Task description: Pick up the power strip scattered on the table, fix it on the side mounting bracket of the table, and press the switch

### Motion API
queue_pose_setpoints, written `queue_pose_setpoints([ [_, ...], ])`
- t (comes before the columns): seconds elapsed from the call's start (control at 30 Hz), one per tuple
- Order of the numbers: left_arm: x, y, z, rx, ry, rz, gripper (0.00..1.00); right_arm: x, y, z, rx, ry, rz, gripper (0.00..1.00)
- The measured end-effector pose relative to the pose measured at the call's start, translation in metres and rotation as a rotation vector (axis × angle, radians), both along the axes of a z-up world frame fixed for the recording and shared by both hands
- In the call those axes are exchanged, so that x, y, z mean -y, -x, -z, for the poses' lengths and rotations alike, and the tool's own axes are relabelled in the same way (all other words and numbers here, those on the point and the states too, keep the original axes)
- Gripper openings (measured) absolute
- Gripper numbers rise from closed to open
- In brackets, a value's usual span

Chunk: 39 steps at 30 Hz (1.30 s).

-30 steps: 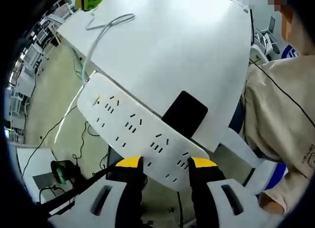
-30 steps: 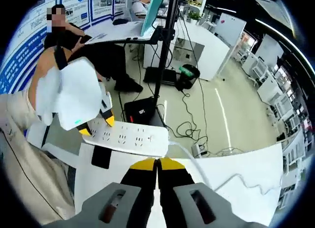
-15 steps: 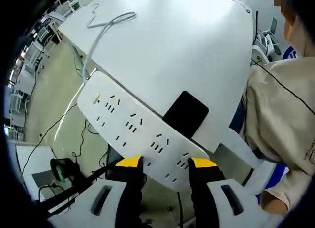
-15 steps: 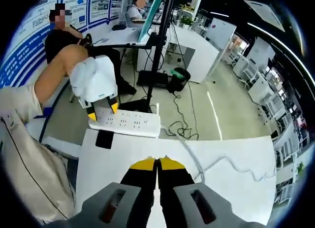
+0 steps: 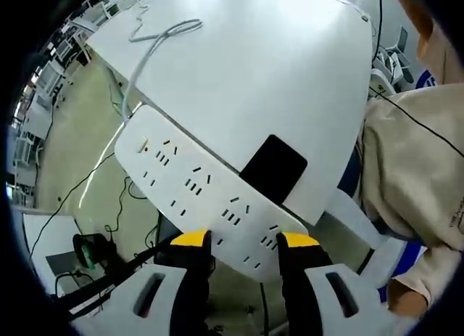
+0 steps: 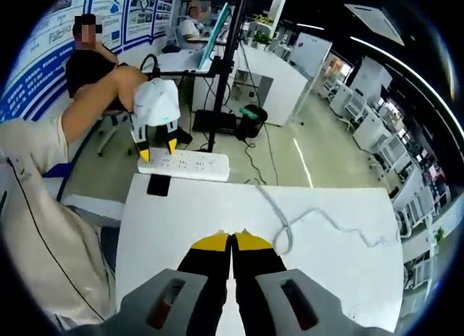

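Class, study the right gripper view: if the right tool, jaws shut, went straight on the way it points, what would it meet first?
Probably the bare white table top ahead of the right tool; farther along that line lies the white cable, though depth here is hard to judge.

We see a white power strip point(image 5: 206, 194) with dark socket slots, its white cord point(image 5: 148, 49) running toward eleven o'clock over a plain white table point(image 5: 275, 67). A black rectangular pad point(image 5: 273, 169) sits at the table's edge. The left gripper point(image 5: 245, 242) has yellow tips on black jaws with a white body. The right gripper point(image 6: 232, 243) shows the same yellow and black. The person's sleeve point(image 5: 413, 169) at three o'clock is beige.
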<state>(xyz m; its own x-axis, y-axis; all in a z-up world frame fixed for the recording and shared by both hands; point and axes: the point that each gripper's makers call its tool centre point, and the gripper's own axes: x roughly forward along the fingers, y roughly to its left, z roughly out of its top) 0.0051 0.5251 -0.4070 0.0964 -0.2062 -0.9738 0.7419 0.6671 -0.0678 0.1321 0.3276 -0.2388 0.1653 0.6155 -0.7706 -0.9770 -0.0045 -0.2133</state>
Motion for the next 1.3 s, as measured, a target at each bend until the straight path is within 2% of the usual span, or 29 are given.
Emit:
queue_pose_setpoints([
  [0.23,0.0,0.0,0.0,-0.004,-0.007,0.003,0.41,0.02,-0.007,-0.022,0.009,-0.092,0.038,0.0],
  [0.4,0.001,0.001,0.0,-0.009,-0.014,0.005,0.41,0.039,-0.014,-0.03,0.011,-0.156,0.073,0.0],
  [0.57,0.0,0.001,0.001,-0.01,-0.016,0.004,0.42,0.064,-0.024,-0.025,0.045,-0.195,0.128,0.0],
  [0.93,0.001,0.003,0.002,-0.035,-0.049,0.007,0.42,0.122,-0.031,-0.01,0.037,-0.272,0.231,0.01],
  [1.03,0.0,0.003,0.002,-0.044,-0.065,0.006,0.42,0.135,-0.029,-0.01,0.048,-0.296,0.242,0.03],
  [1.1,-0.001,0.003,0.002,-0.046,-0.068,0.006,0.41,0.143,-0.024,-0.015,0.048,-0.353,0.239,0.04],
  [1.3,-0.002,0.003,0.001,-0.04,-0.058,0.006,0.41,0.17,-0.01,-0.02,0.047,-0.439,0.238,0.06],
])
